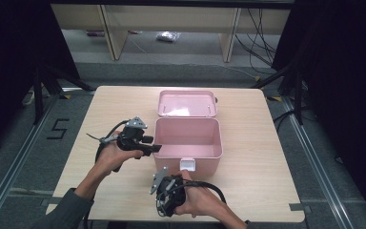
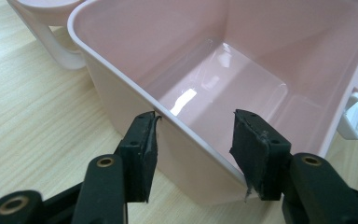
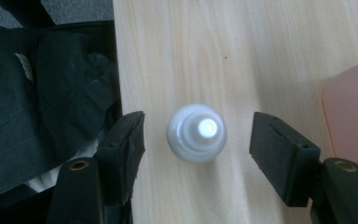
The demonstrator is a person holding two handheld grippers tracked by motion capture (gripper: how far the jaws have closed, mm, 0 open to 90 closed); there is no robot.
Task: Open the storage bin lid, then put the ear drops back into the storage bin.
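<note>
A pink plastic box (image 1: 218, 138) stands open in the middle of the table, its inside bare, with a white latch (image 1: 188, 164) on its near wall. My left gripper (image 1: 153, 148) is at the box's left wall. In the left gripper view its jaws (image 2: 198, 123) stand apart astride the rim (image 2: 121, 56), one outside and one over the inside. My right gripper (image 1: 164, 193) points down at the table's near edge. In the right gripper view it (image 3: 198, 128) is open around a small white bottle (image 3: 196, 133) seen from above, with a gap on each side.
The box's pink lid (image 1: 187, 104) lies flat just behind it, with a pale handle (image 2: 56, 46). The light wooden table (image 1: 257, 181) has bare room left and right of the box. A dark sleeve (image 3: 42, 93) hangs past the table edge beside the right gripper.
</note>
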